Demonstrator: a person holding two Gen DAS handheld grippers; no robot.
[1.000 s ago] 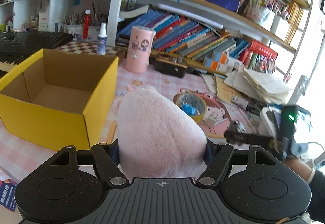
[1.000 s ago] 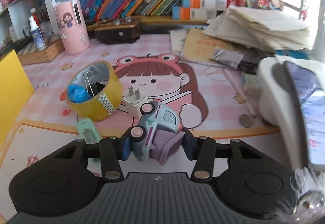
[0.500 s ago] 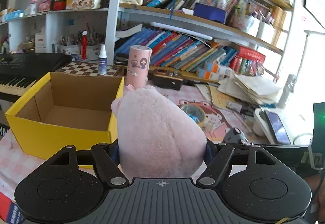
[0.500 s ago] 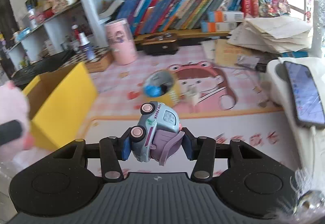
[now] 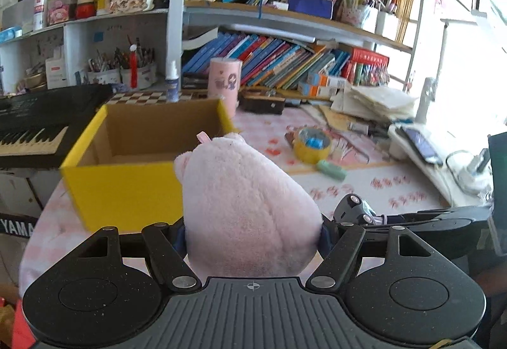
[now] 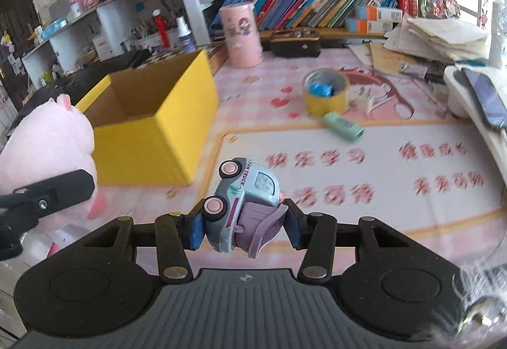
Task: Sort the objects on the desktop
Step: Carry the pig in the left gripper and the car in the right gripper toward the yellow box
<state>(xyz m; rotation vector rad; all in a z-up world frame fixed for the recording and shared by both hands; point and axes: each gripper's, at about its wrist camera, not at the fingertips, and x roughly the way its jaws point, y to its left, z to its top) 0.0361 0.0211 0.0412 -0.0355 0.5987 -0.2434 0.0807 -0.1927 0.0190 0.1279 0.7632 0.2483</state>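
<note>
Plush [image 5: 244,206], pink and fluffy, sits pinched between the pads of the left gripper [image 5: 252,235], held in the air just short of the yellow box [image 5: 126,190] and nearest its front wall. Right of the box and a little nearer, the right gripper [image 6: 242,224] is clamped on a pale blue toy truck [image 6: 242,203], tilted nose-up above the pink mat [image 6: 348,190]. The box stands open, its brown inside bare where it can be seen. Beyond the box's right corner a mint-green case [image 6: 342,127] lies flat on the mat, and just behind it stands a tape roll [image 6: 326,92] with something blue inside. Farther back, past the box's far right corner, a pink tube [image 6: 242,34] stands upright before slanted books [image 6: 317,0]. A keyboard [image 5: 38,124] lies left of the box.
</note>
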